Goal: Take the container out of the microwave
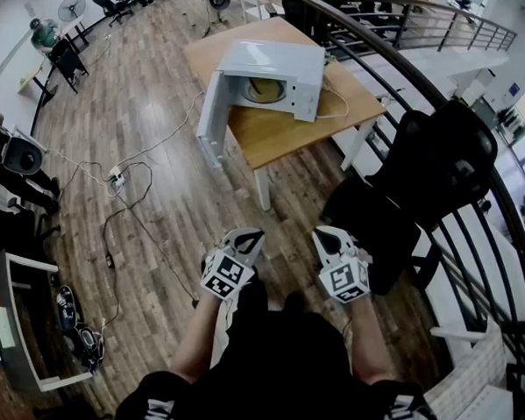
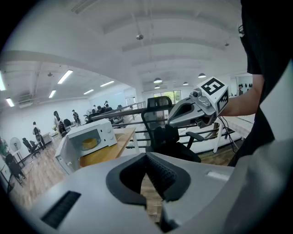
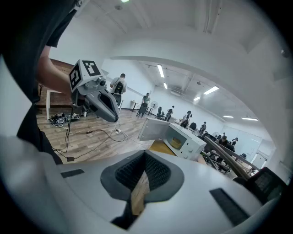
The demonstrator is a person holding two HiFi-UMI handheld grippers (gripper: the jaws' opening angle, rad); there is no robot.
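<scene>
Underfoot, across the whole head view: plank floor [image 1: 159,164], crossed by loose cables.

Right of centre: curved black railing [image 1: 443,109], with a black office chair [image 1: 422,178] just inside it.

Upper centre: wooden table [image 1: 288,136], well apart from both grippers.

On the table's far-left part: white microwave [image 1: 283,61], with its door [image 1: 210,114] swung fully open past the table edge.

Inside the open cavity, resting on the floor of the oven: yellow container [image 1: 264,91]. Too small here to tell whether lidded.

Near the bottom, held side by side above the floor: left gripper [image 1: 250,237] and right gripper [image 1: 327,238]. Jaws of each drawn in to a narrow slit, with nothing between them but floor seen through the gap.

Judged from shape and colour: probably a shallow, rigid dish, light enough for one gripper and likely smooth-walled, hence prone to slipping. Best taken at the near rim through the doorway, jaws across the wall, and kept level while drawn out. Not yet approached.
</scene>
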